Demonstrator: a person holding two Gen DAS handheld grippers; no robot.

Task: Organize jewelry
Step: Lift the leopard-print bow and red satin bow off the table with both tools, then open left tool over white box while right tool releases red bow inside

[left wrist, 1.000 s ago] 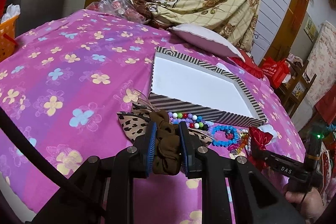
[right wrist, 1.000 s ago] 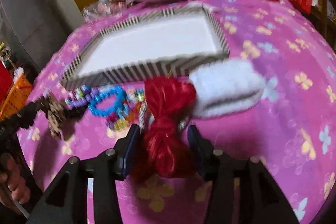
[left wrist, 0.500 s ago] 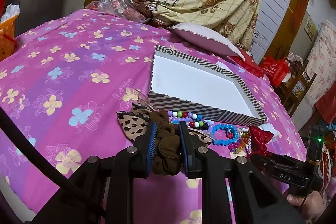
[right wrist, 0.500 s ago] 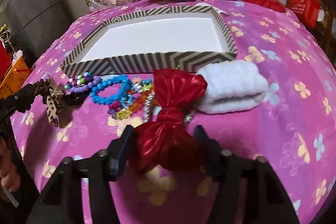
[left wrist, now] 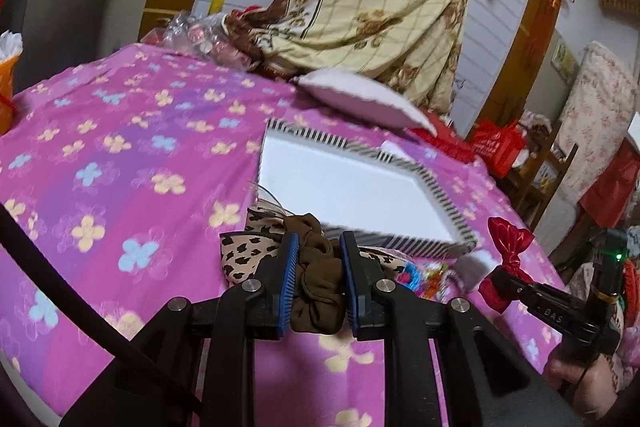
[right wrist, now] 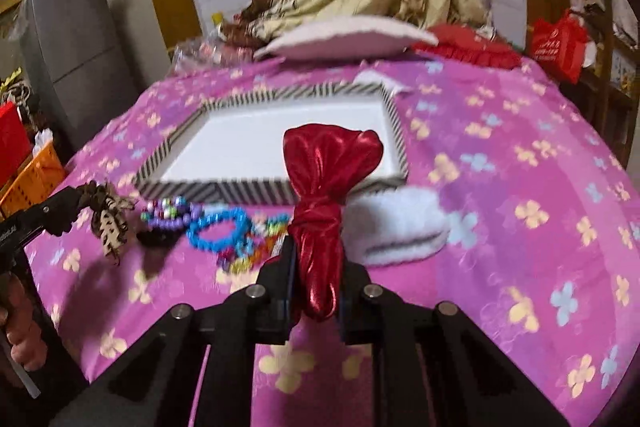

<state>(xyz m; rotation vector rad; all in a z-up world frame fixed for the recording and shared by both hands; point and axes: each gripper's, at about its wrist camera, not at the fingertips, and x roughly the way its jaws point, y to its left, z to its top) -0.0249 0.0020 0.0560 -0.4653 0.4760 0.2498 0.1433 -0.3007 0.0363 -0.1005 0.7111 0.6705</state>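
1. A pink floral cloth (right wrist: 520, 155) covers the whole work surface.
2. A cream checked blanket (left wrist: 372, 7) hangs behind it, and a white cushion (right wrist: 344, 37) lies at the cloth's far edge.
3. A shallow striped tray (right wrist: 394, 125) with a white floor sits on the cloth past the jewelry; nothing lies inside it.
4. The left gripper (left wrist: 318, 281) has its jaws pressed tight on a brown scrunchie (left wrist: 318, 291), which fills the gap between the blue pads. A leopard bow (left wrist: 244, 253) is bunched against the scrunchie on its left side; in the right wrist view it dangles from the gripper tips, clear of the cloth.
5. The right gripper (right wrist: 316, 291) is closing on the knot of a red bow (right wrist: 328, 163), and its pads press the fabric. The bow stands up between the jaws, its upper loop showing in front of the tray's near wall. In the left wrist view the bow is above the cloth, beside the tray's near corner.
6. A white fluffy band (right wrist: 400, 231) lies on the cloth just right of the red bow, near the tray's front wall.
7. A blue bead bracelet (right wrist: 216, 227) lies in front of the tray.
8. A purple bead bracelet (right wrist: 168, 215) touches its left side.
9. Smaller mixed beads (right wrist: 240, 259) lie blurred by the blue one.
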